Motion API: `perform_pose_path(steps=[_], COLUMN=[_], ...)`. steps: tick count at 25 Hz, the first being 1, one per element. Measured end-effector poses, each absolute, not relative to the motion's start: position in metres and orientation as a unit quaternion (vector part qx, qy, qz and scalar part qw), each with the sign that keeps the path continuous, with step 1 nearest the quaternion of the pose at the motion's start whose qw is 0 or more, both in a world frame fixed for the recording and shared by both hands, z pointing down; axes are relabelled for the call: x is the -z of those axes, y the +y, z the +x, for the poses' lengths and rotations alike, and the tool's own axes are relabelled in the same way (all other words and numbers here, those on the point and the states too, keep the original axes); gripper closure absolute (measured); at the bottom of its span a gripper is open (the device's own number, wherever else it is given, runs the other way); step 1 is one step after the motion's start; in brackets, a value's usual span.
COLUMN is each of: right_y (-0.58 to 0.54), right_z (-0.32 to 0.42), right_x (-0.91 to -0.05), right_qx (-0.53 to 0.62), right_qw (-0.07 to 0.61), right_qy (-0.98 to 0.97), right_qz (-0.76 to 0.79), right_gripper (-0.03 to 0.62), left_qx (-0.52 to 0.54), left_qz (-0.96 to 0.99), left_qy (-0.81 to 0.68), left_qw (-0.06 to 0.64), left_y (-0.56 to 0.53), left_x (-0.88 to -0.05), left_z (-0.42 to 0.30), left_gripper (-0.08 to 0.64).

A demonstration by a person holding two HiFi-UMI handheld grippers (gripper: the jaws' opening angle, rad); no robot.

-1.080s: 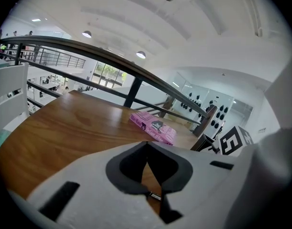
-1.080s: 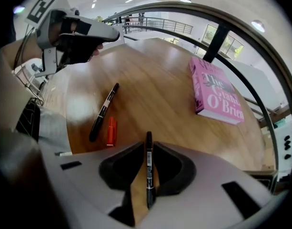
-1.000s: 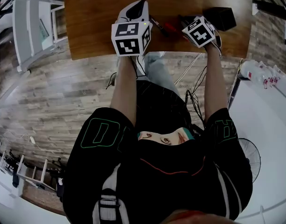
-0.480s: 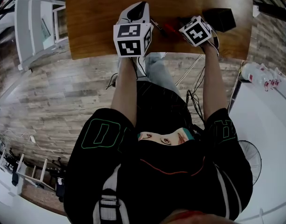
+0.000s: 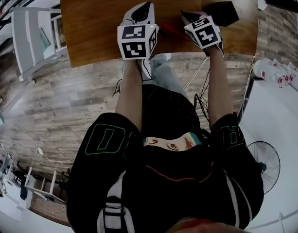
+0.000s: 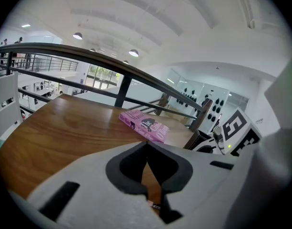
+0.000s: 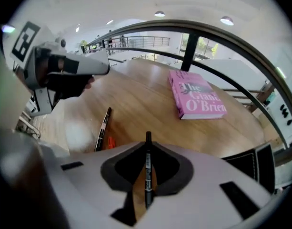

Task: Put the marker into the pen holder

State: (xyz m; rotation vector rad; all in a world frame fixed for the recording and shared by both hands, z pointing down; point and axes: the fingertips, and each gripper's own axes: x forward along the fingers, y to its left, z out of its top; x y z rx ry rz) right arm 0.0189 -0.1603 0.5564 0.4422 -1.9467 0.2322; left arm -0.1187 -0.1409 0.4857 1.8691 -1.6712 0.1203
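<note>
My right gripper (image 7: 147,144) is shut on a black marker (image 7: 147,173) that stands upright between its jaws, tip pointing away. In the head view the right gripper (image 5: 188,17) hovers over the wooden table (image 5: 100,23), just left of the black pen holder (image 5: 220,12). The pen holder's (image 7: 253,163) edge shows at the lower right of the right gripper view. My left gripper (image 6: 146,149) is shut with nothing in it and rests near the table's front edge (image 5: 145,8).
A pink book (image 7: 196,99) lies at the far side of the table. A second dark pen (image 7: 103,128) with an orange bit beside it lies between the grippers; a red marker (image 5: 174,30) shows there in the head view. A white chair (image 5: 34,35) stands left.
The right gripper has shifted slightly left and away from me with the marker, whose dark tip now shows ahead of its cube. The left gripper has stayed put.
</note>
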Motion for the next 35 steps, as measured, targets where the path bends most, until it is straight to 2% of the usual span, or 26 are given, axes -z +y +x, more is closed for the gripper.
perform_pose_path(steps=[12, 22, 35], right_y=[-0.195, -0.218, -0.247], right_z=[0.031, 0.057, 0.099], right_x=[-0.496, -0.453, -0.399], right_qx=[-0.168, -0.205, -0.188], right_qw=[0.383, 0.281, 0.202], right_qy=[-0.854, -0.860, -0.865], right_qz=[0.310, 0.373, 0.420], right_gripper=[0.548, 0.546, 0.546], left_qx=[-0.054, -0.064, -0.063], left_qz=[0.742, 0.770, 0.792], left_qy=[-0.603, -0.578, -0.558], left_qw=[0.286, 0.264, 0.240], left_y=[-0.165, -0.187, -0.215], left_x=[-0.461, -0.440, -0.416], left_z=[-0.077, -0.043, -0.007], left_gripper=[0.551, 0.551, 0.551])
